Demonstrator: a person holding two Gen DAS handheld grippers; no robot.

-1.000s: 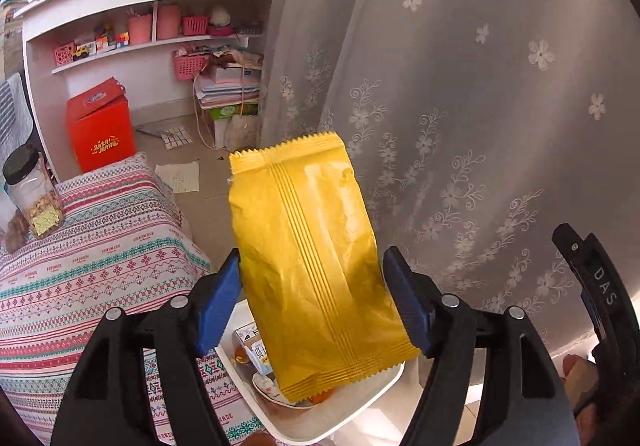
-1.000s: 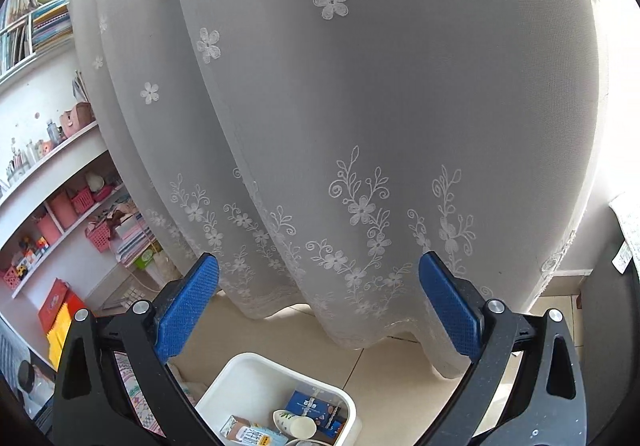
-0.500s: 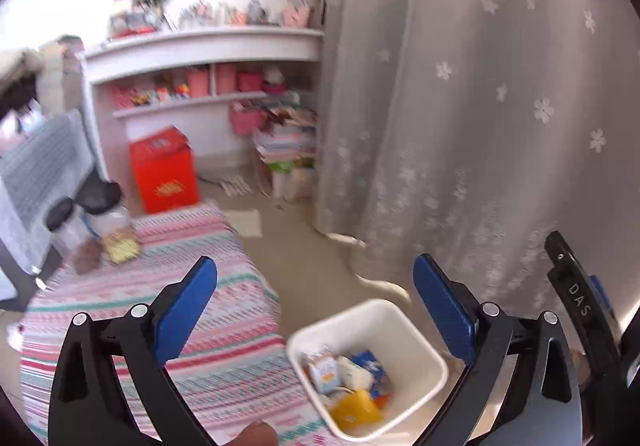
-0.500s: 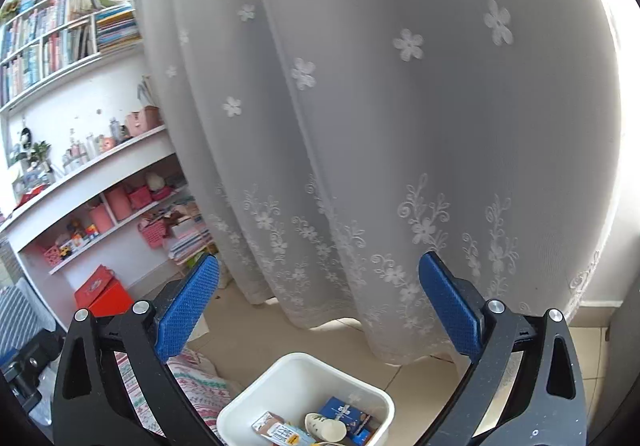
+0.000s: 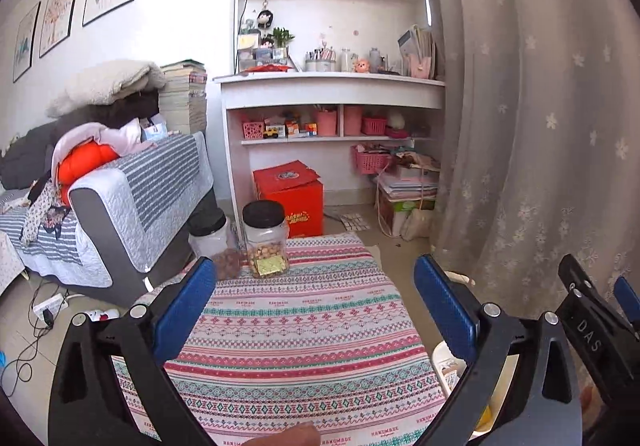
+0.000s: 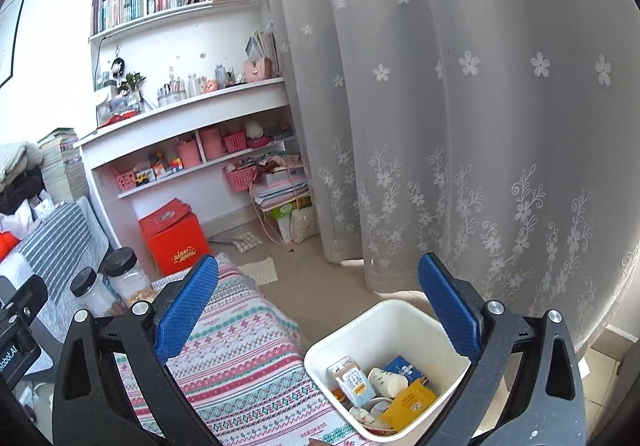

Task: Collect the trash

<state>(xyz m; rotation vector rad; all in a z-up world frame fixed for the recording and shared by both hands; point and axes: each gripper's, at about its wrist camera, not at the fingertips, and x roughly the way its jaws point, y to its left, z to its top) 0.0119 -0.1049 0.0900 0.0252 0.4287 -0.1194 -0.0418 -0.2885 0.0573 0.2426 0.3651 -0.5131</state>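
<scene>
My left gripper [image 5: 316,308] stands open with nothing between its blue pads, over a table with a striped patterned cloth [image 5: 304,330]. A white bin [image 6: 400,330] stands beside the table's right edge. It holds a yellow packet [image 6: 408,402], a small carton [image 6: 352,378], a blue box [image 6: 404,366] and a white cup [image 6: 386,380]. My right gripper [image 6: 318,306] is open and empty, above the gap between the cloth [image 6: 240,346] and the bin. In the left wrist view only the bin's rim [image 5: 438,350] shows behind my right-hand finger.
Two black-lidded jars [image 5: 266,242] stand at the table's far edge. A red box [image 5: 290,193] sits on the floor under white shelves [image 5: 332,89]. A grey striped sofa [image 5: 132,185] is at the left, and a flowered curtain [image 6: 460,125] hangs at the right.
The yellow packet that stood between my left jaws now lies in the bin, and those jaws are wider. Both views have swung left, from the curtain towards the table and shelves.
</scene>
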